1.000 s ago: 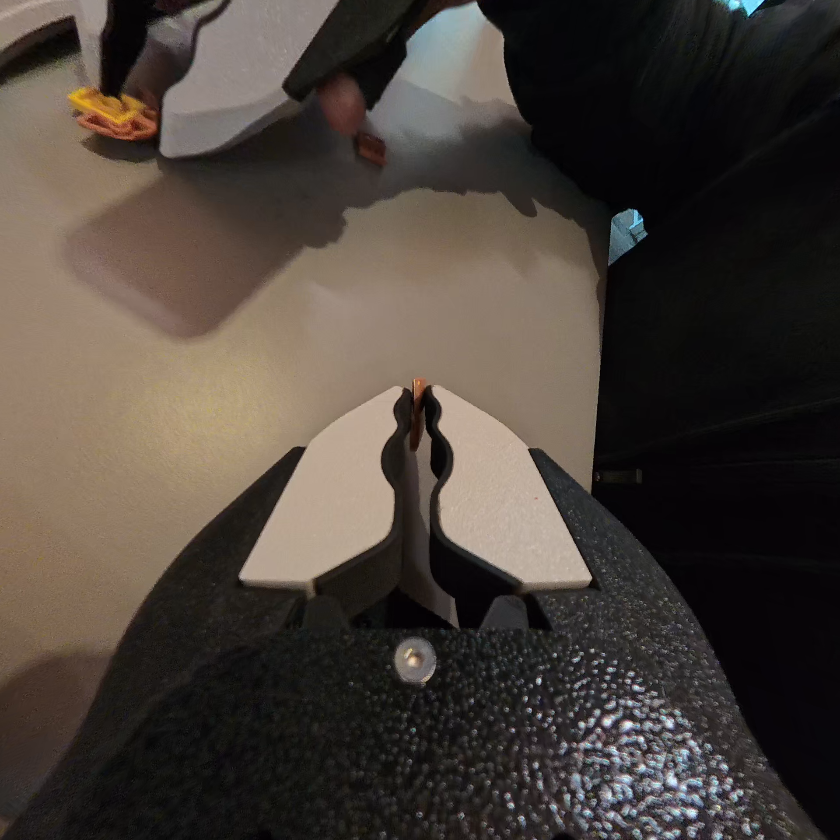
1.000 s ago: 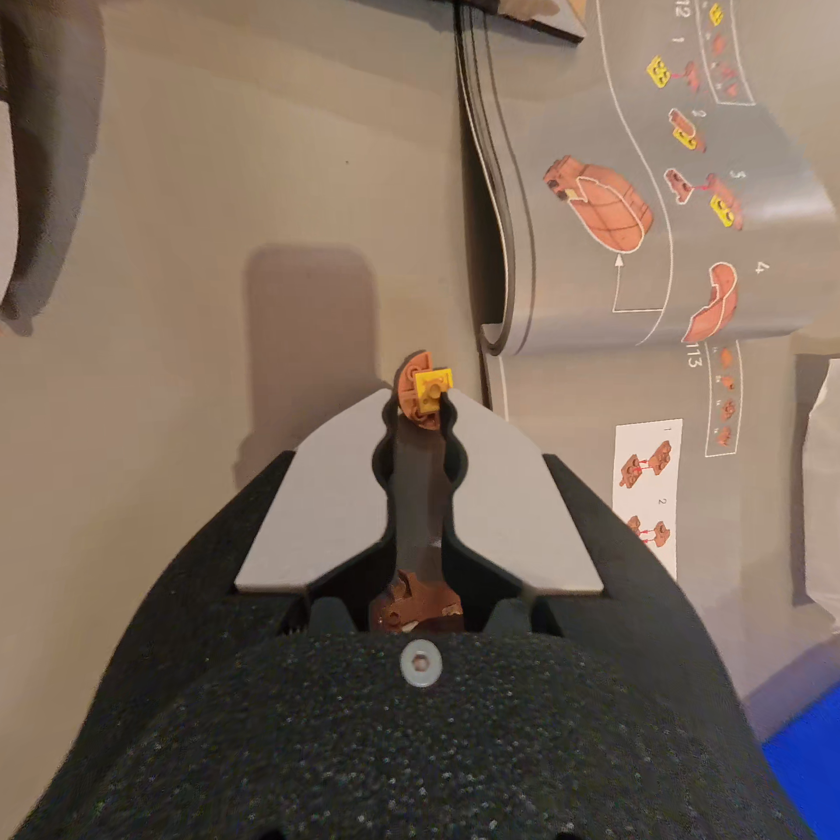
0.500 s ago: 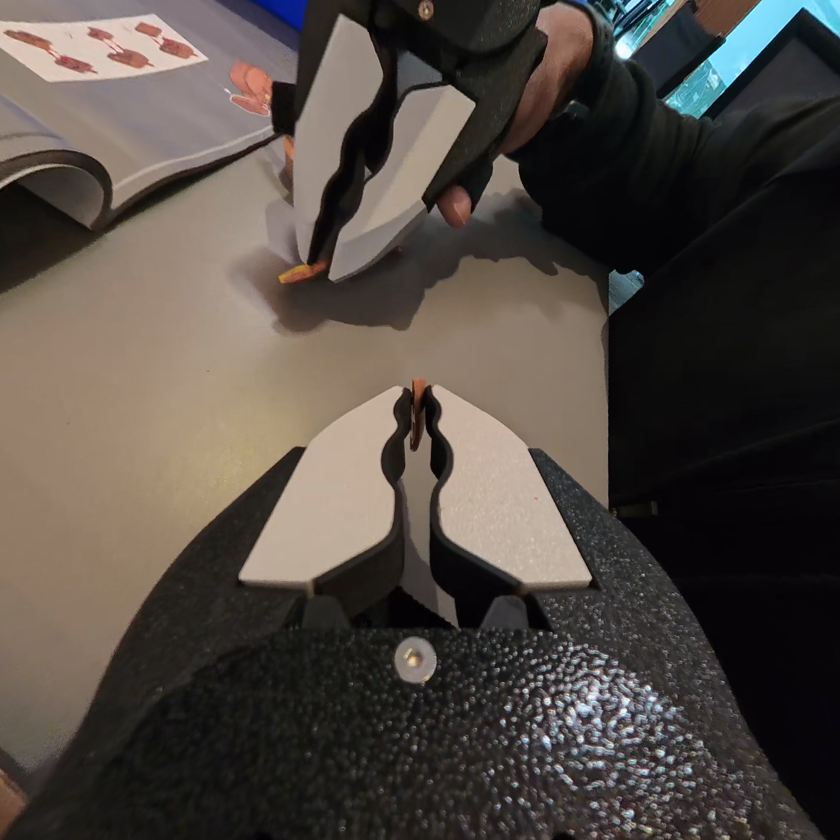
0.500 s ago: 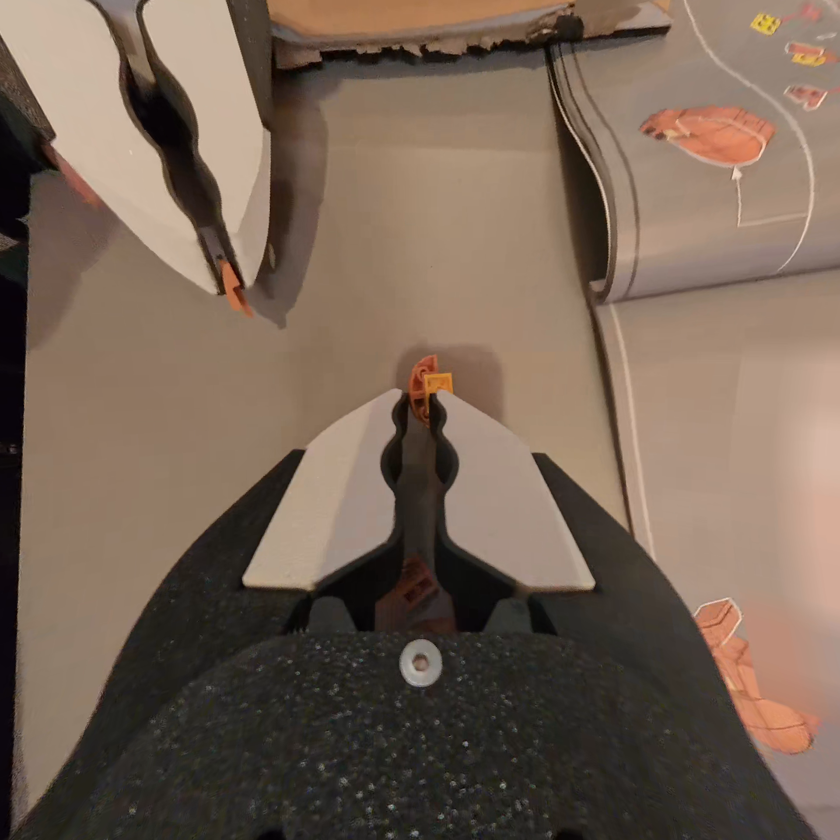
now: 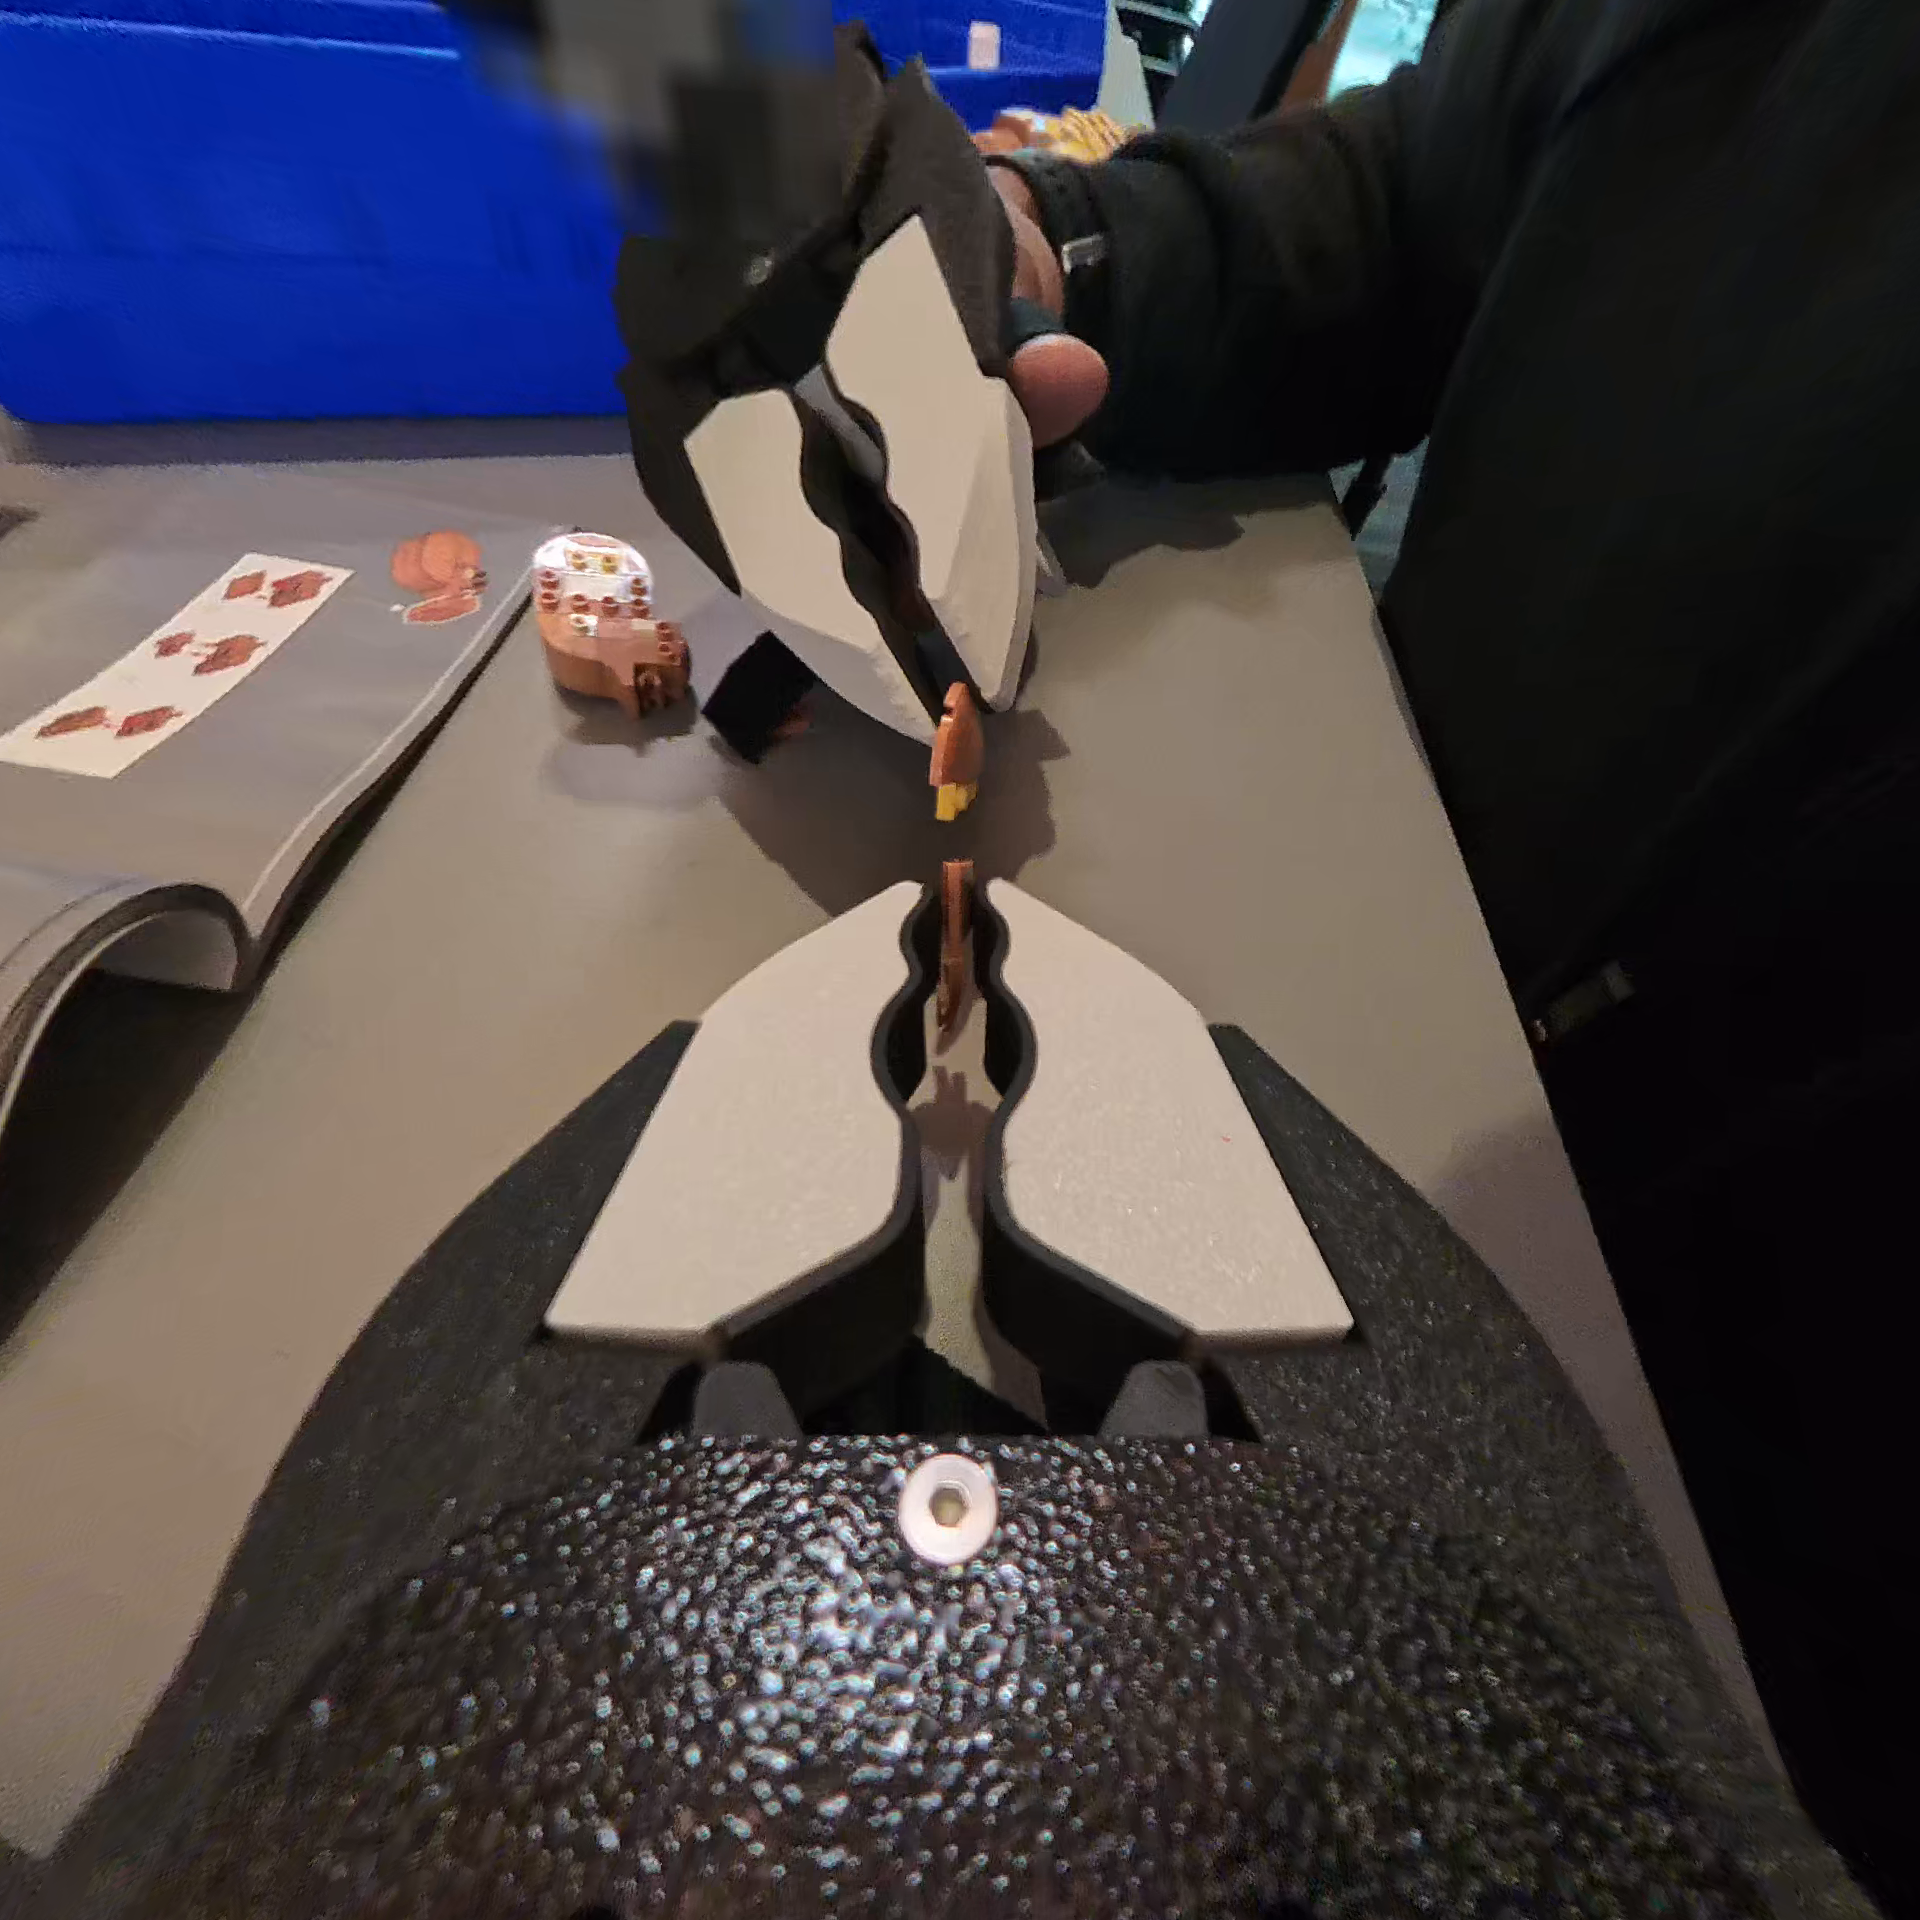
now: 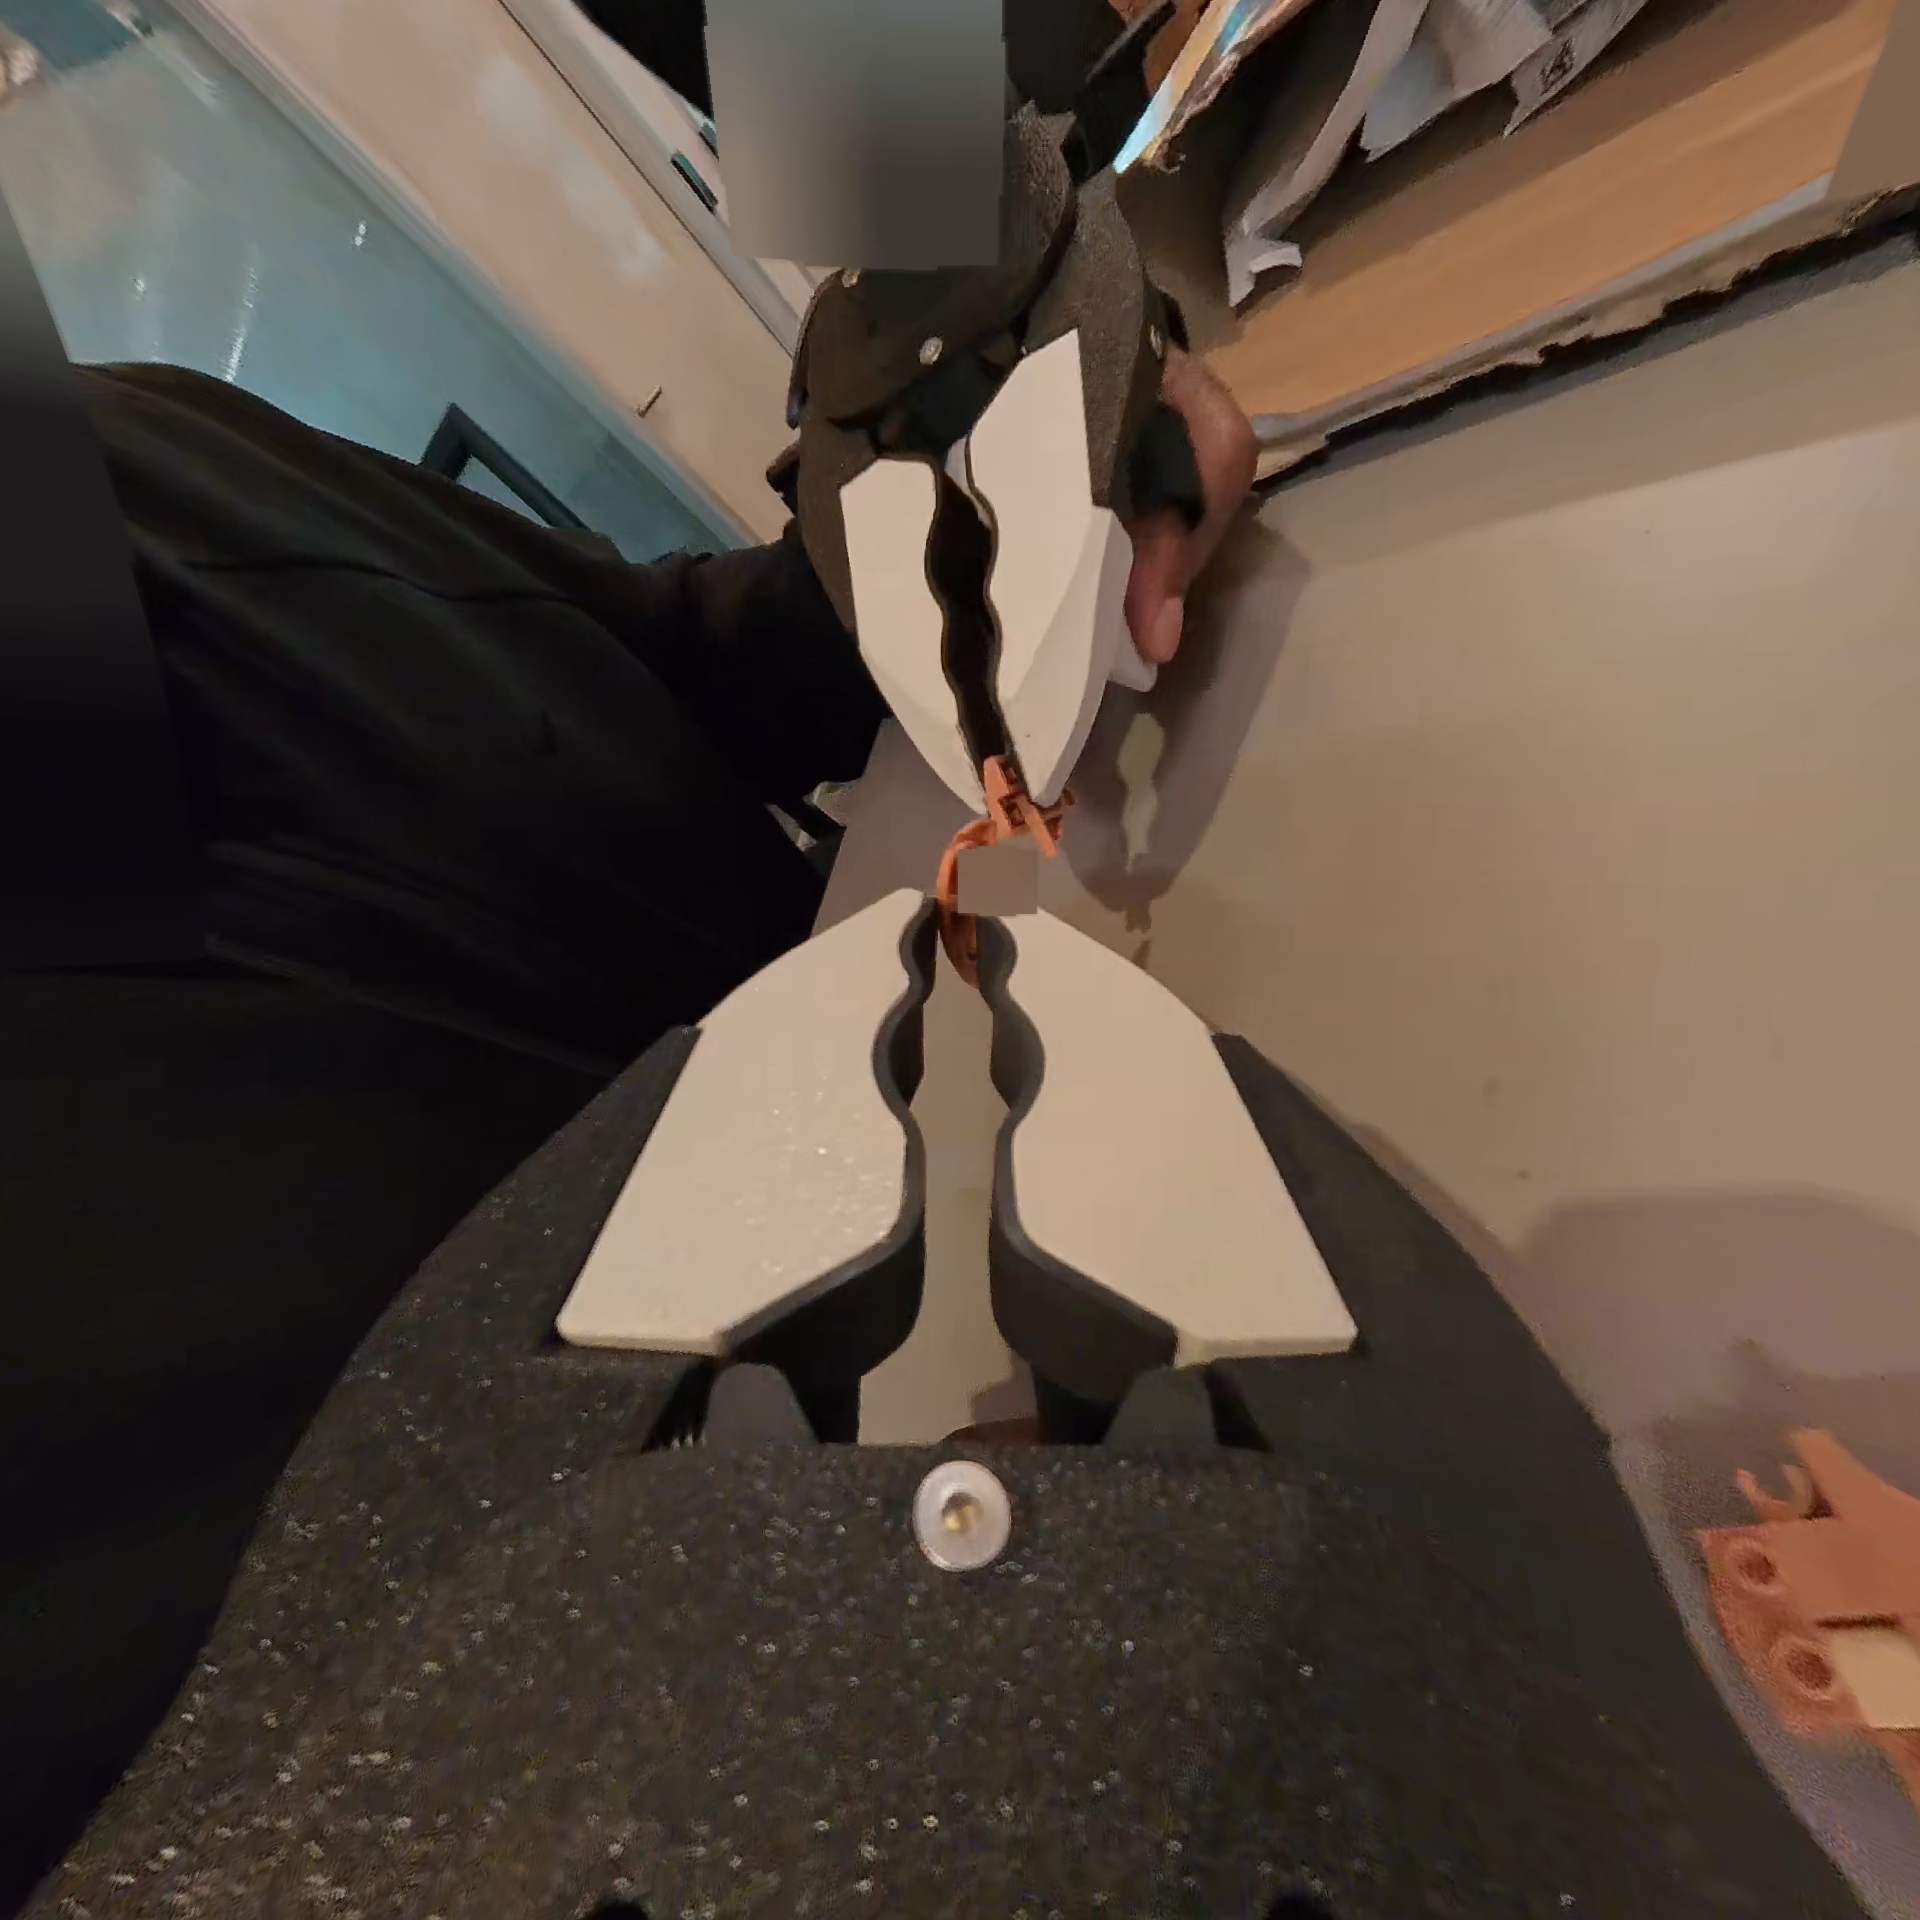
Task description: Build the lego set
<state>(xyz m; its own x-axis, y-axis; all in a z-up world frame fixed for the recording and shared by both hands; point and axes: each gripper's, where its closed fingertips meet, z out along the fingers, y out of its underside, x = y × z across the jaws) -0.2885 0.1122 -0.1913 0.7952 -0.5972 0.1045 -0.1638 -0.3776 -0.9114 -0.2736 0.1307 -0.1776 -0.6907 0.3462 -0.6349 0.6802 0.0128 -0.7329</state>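
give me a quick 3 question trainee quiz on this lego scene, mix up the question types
1. True or false: the left gripper is shut on a thin brown piece.
2. Multiple choice: the yellow part sits on the piece held by A) the left gripper B) the right gripper C) neither; it lies on the table.
3. Fill in: the open instruction booklet lies next to a partly built ____ model.

Key: 1 true; 2 B; 3 brown

Workroom: grey table [image 5: 520, 935], blue bins [image 5: 260, 208], cardboard box [image 6: 1507, 208].
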